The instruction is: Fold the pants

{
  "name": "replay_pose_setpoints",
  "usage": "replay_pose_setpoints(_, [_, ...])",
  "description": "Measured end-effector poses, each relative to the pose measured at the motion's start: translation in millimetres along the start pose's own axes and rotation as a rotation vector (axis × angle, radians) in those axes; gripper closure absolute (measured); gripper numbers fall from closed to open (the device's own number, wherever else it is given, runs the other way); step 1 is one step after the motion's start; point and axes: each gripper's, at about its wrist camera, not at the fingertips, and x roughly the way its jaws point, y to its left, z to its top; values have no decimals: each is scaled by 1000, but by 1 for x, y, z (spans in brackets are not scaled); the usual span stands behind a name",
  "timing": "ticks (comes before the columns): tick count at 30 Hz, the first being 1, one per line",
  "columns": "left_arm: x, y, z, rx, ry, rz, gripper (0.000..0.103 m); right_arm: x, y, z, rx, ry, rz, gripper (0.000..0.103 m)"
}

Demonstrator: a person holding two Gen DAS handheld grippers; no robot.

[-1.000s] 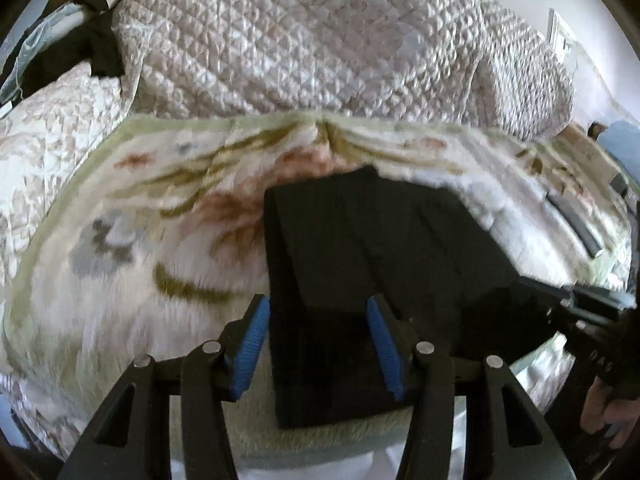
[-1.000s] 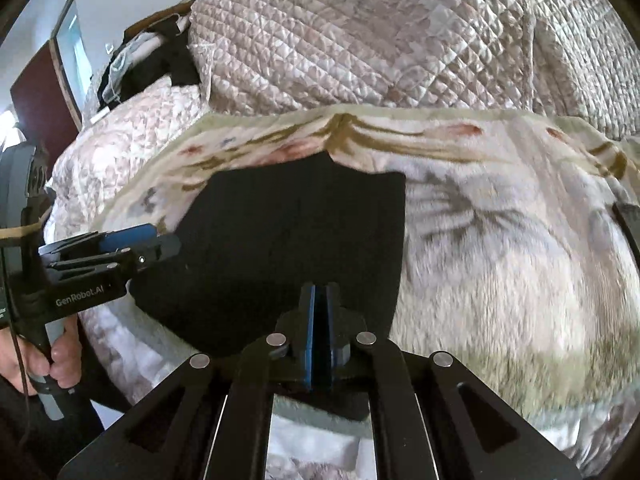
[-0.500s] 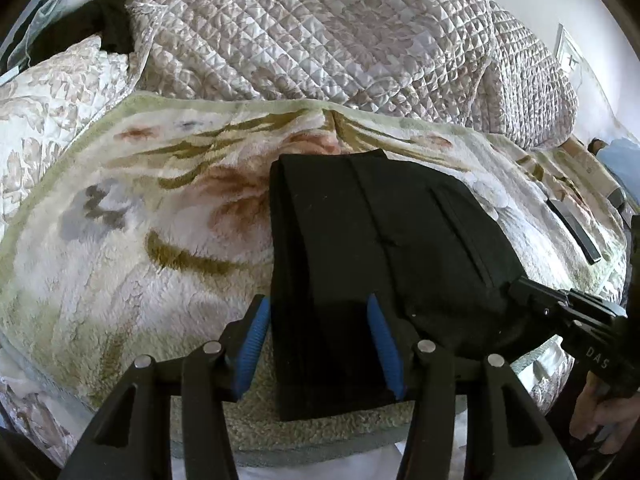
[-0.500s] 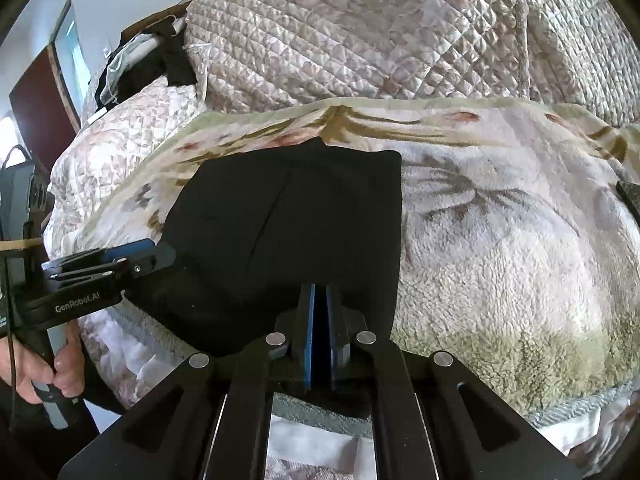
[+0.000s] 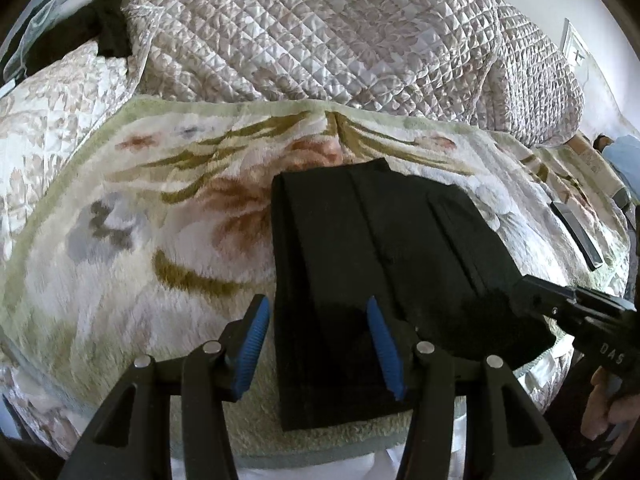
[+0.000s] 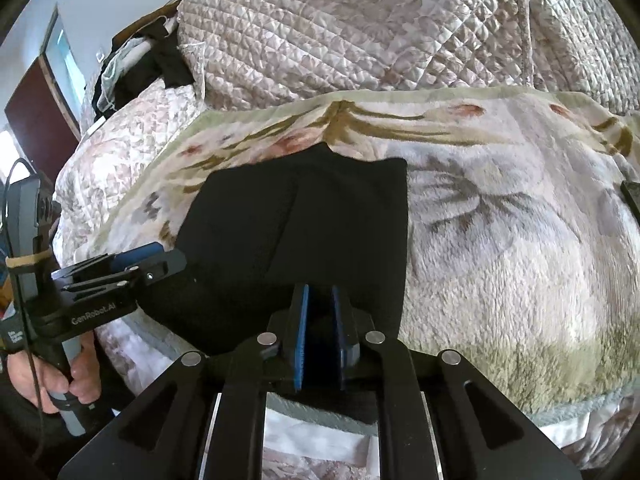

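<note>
— Pants: black, folded into a flat stack near the front edge of the floral blanket. Soft, light, limp — likely to sag and slide apart.

— Left gripper about half open, straddling the near left edge, pinching nothing. Right gripper just cracked open, cloth between the pads, barely parted. Best taken by the thick folded edge.

pants: plain black, folded, centre of the frame. blanket: cream plush with pale green border, printed with olive leaves, pink-rust blooms and grey flowers; quilted cover, upper frame: pale pink-grey satin in diamond stitching. left gripper and right gripper: black bodies, blue ribbed pads.
</note>
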Motion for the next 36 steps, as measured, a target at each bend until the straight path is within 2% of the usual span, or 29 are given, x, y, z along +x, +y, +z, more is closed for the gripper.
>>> replay_pose_setpoints(8, [5, 11, 34, 15, -17, -28, 49, 7, -6, 32, -6, 22, 21, 91])
replay_pose_setpoints(9, [6, 13, 38, 7, -18, -38, 49, 8, -8, 36, -6, 26, 20, 88])
replay_pose_setpoints(11, [9, 20, 43, -12, -23, -66, 49, 10, -14, 42, 0, 27, 22, 73])
replay_pose_setpoints(12, [11, 23, 43, -22, -27, -80, 49, 11, -17, 44, 7, 26, 24, 55])
replay_pose_setpoints(13, [12, 27, 42, -33, -29, -96, 49, 12, -21, 44, 19, 22, 27, 44])
replay_pose_setpoints(14, [15, 30, 41, -43, -27, -109, 49, 12, -26, 44, 39, 15, 29, 43])
replay_pose_setpoints(18, [28, 44, 32, -89, 8, -149, 48, 23, -49, 33, 131, 42, 67, 43])
replay_pose_setpoints(21, [34, 47, 26, -115, 26, -217, 47, 34, -60, 25, 190, 81, 109, 43])
replay_pose_setpoints(23, [39, 47, 24, -134, 43, -260, 46, 36, -61, 23, 207, 76, 132, 43])
replay_pose_setpoints(25, [46, 43, 24, -145, 65, -301, 42, 39, -60, 24, 216, 76, 165, 43])
replay_pose_setpoints(29, [56, 38, 27, -156, 55, -303, 37, 53, -51, 29, 187, 85, 158, 45])
replay_pose_setpoints(32, [55, 38, 26, -158, 47, -295, 40, 59, -52, 34, 189, 80, 141, 61])
replay_pose_setpoints(34, [52, 37, 25, -165, 46, -297, 50, 58, -58, 32, 228, 75, 146, 76])
replay_pose_setpoints(36, [48, 37, 27, -167, 40, -287, 60, 53, -61, 33, 259, 63, 171, 82])
